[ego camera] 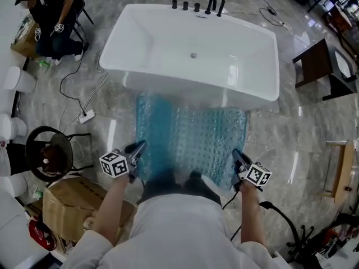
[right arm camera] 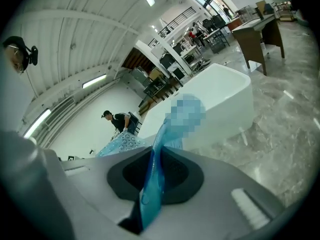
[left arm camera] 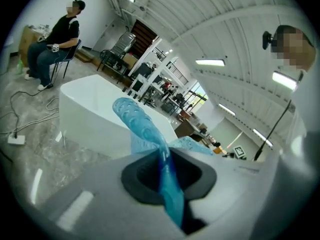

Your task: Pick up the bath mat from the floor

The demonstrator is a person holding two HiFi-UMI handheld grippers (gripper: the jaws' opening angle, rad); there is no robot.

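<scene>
A translucent blue bath mat [ego camera: 188, 136] with a bubbled surface hangs spread between my two grippers, in front of the white bathtub [ego camera: 190, 52]. My left gripper [ego camera: 136, 149] is shut on the mat's near left corner, and my right gripper [ego camera: 236, 157] is shut on its near right corner. In the left gripper view the blue mat [left arm camera: 150, 134] runs up out of the closed jaws. In the right gripper view the mat's edge [right arm camera: 152, 179] is pinched the same way. The mat's far edge lies against the tub's front wall.
A cardboard box [ego camera: 70, 206] and a round black stool [ego camera: 49, 153] stand at the left, near a power strip [ego camera: 87, 116] with cables. A seated person [ego camera: 53, 21] is at the far left. Dark wooden furniture [ego camera: 320, 69] and a wooden stand [ego camera: 339, 170] are at the right.
</scene>
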